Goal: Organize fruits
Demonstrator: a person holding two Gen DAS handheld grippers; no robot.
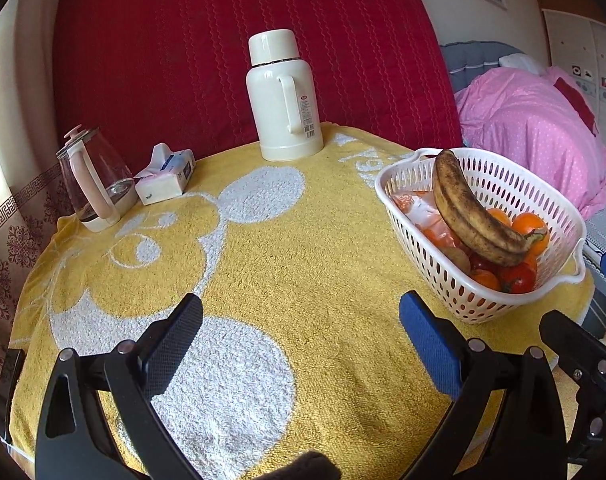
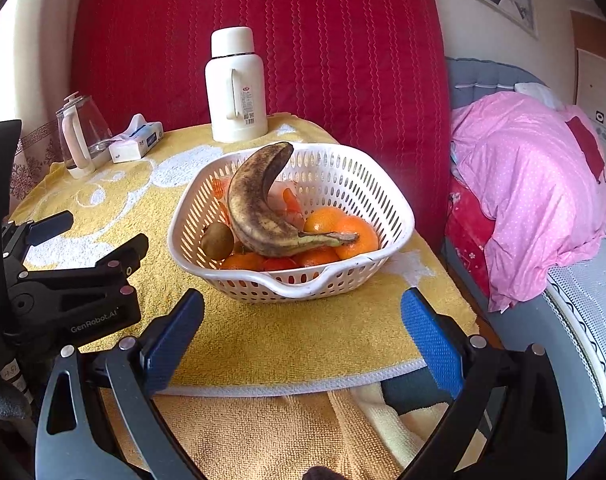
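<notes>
A: Where does the fruit sit relative to each gripper?

B: In the white basket [image 2: 399,220] on the yellow-towelled worktop [image 1: 303,240]. It lies ahead of the right gripper [image 2: 302,334], apart from its blue fingers, and ahead to the right of the left gripper [image 1: 301,334]. Both grippers are spread wide, holding nothing.

A: What's inside?

B: A browned banana [image 2: 251,208] lying over oranges [image 2: 355,232], with a kiwi [image 2: 217,240] at the left wall and red fruit [image 1: 519,278] at the near end.

A: Any writing?

B: "GenRobot.AI" on the left gripper's body. The thermos [image 1: 281,100] label is too small to read.

A: Anything unclear?

B: An orange-printed wrapper [image 1: 417,208] under the banana is mostly hidden.
</notes>
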